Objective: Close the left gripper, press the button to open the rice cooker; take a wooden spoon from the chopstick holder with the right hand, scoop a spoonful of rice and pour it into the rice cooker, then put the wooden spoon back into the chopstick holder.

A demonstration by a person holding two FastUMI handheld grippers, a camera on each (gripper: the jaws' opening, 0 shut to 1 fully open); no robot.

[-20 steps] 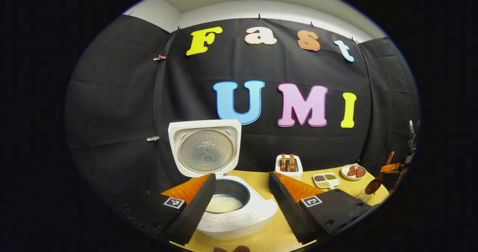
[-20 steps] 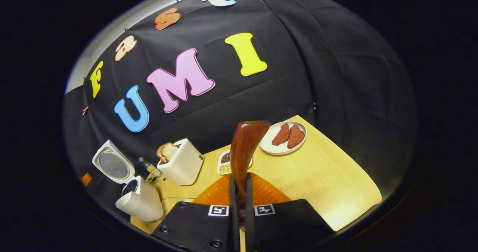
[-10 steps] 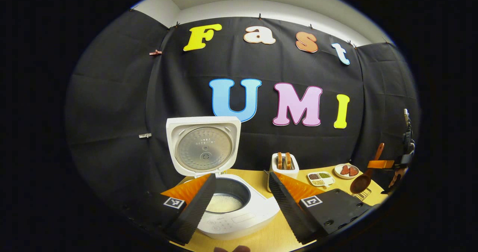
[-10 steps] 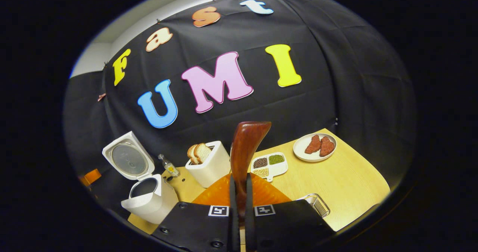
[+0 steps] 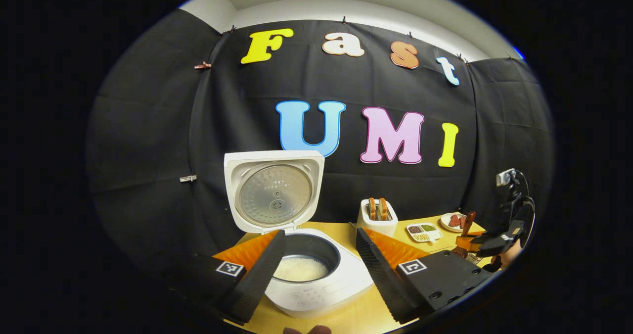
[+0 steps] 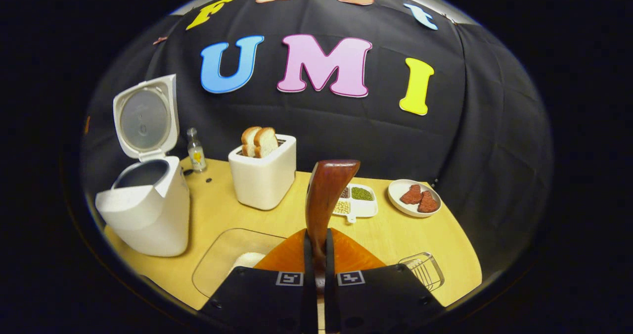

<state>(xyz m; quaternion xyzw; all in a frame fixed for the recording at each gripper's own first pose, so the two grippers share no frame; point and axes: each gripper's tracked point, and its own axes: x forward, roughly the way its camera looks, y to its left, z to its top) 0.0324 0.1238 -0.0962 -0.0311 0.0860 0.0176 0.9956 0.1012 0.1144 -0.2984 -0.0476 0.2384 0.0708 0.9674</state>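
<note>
right hand-held gripper (image 6: 316, 255) is clamped on the wooden spoon (image 6: 324, 195), handle pinched btwn both fingers, spoon upright above the tabletop (image 6: 410, 230). left hand-held gripper (image 5: 319, 257) has its jaws spread wide w/ nothing btwn them, just above the rice cooker (image 5: 316, 279), whose lid is up and white rice shows in the pot. clear rice container (image 6: 222, 260) sits near the tabletop's front edge, wire chopstick holder (image 6: 425, 269) at front right. toaster (image 6: 262, 173) w/ bread stands behind.
</note>
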